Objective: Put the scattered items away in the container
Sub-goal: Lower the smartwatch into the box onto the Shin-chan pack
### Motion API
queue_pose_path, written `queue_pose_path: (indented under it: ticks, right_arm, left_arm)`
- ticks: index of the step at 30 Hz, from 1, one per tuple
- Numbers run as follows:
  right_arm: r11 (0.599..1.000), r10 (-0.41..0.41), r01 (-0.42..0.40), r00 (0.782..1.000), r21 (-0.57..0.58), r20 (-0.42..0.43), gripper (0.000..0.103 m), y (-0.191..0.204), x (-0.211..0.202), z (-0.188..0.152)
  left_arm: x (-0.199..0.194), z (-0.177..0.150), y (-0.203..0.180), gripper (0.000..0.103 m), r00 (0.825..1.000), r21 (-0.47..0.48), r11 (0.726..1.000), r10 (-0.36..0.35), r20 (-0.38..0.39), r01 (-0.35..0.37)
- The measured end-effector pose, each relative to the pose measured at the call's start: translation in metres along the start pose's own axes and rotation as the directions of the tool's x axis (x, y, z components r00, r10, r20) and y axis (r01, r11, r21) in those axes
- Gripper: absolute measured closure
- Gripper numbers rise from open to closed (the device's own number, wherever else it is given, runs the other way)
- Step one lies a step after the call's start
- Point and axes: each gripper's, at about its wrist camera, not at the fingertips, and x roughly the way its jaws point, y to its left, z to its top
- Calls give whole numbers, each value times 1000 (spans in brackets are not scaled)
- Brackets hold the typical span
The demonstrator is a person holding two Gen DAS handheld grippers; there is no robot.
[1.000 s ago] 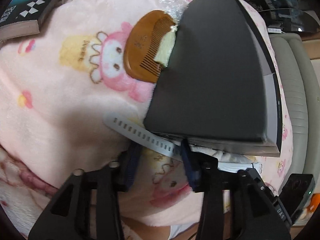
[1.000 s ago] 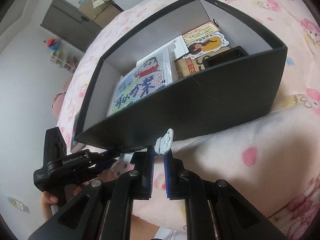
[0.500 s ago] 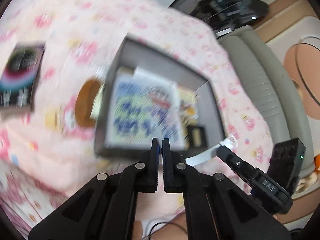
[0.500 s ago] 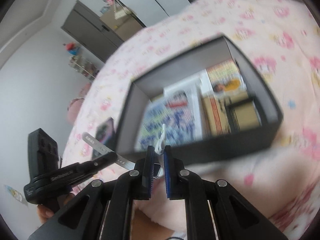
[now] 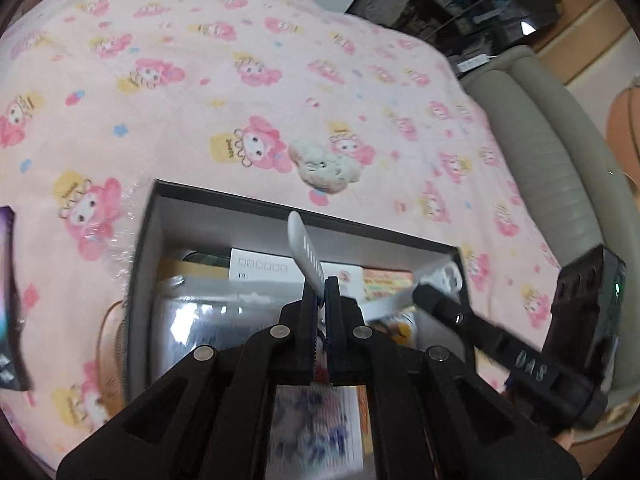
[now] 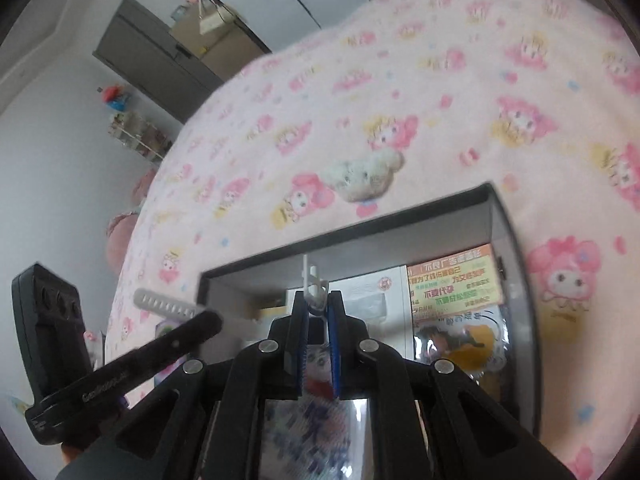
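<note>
A pale grey watch strap (image 5: 303, 249) with a row of holes is held at both ends above the open black box (image 5: 144, 240). My left gripper (image 5: 319, 294) is shut on the holed end. My right gripper (image 6: 316, 304) is shut on the buckle end (image 6: 311, 280). The right gripper also shows in the left wrist view (image 5: 424, 292), and the left gripper and strap in the right wrist view (image 6: 168, 305). The box (image 6: 516, 264) holds a printed booklet, cards and small cartons.
The box sits on a pink cartoon-print blanket (image 5: 240, 60). A small white plush toy (image 5: 326, 166) lies just beyond the box's far wall. A dark book (image 5: 8, 300) is at the left edge. A grey padded bed edge (image 5: 560, 152) runs along the right.
Both grippers have risen from beside the box wall to above its open top, carrying the strap. The left gripper, open around the strap a second ago, is shut on it.
</note>
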Motion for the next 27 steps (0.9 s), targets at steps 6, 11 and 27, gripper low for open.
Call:
queue_pose_path:
  ticks: [6, 11, 27]
  right_arm:
    - [996, -76, 73, 995, -47, -68, 94, -14, 39, 0]
    - [990, -143, 142, 984, -19, -104, 92, -26, 40, -4]
    - [981, -156, 141, 982, -130, -111, 81, -6, 35, 9]
  left_arm:
    - [31, 2, 17, 102, 999, -37, 998, 49, -15, -50]
    - [41, -6, 33, 93, 991, -96, 993, 62, -117, -73]
    - [41, -6, 11, 88, 982, 48, 986, 165, -90, -161]
